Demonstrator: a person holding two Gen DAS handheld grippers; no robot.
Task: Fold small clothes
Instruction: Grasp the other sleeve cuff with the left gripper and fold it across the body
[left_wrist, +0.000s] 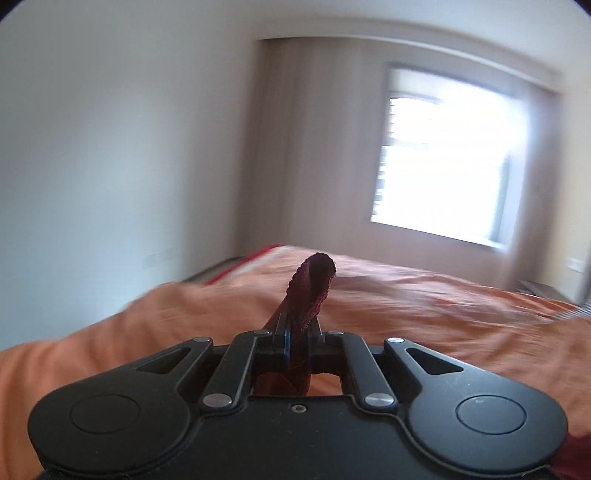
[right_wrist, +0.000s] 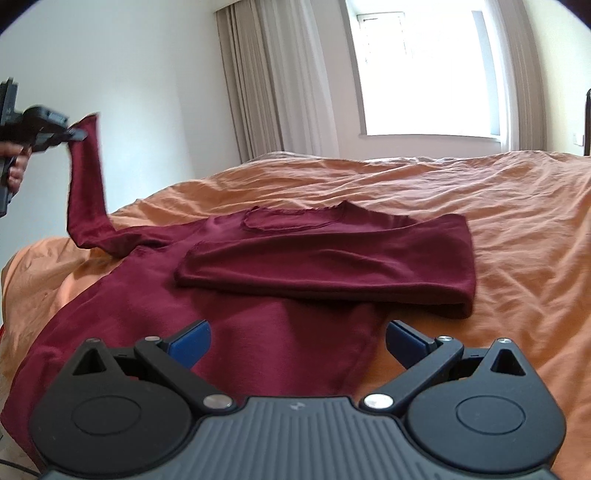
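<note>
Right wrist view: maroon top (right_wrist: 229, 317) lies flat on the orange bed (right_wrist: 498, 229), neckline toward the window (right_wrist: 424, 70). Right sleeve (right_wrist: 325, 266) is already folded across the chest, fold edge at the top's right side. Left gripper (right_wrist: 75, 134) is clamped on the left sleeve (right_wrist: 86, 177) near its cuff and holds it up off the bed at the left edge, probably so the sleeve can swing over the body for the matching fold. Left wrist view shows the cuff (left_wrist: 314, 291) pinched between closed jaws, frame blurred. Right gripper (right_wrist: 297, 343) hovers over the hem with jaws wide, holding nothing, likely kept low and back to leave the sleeve's path free. Bed is open to the right and beyond the top, so there's room to lay the sleeve down; left bed edge is close under the raised sleeve, little margin there.
</note>
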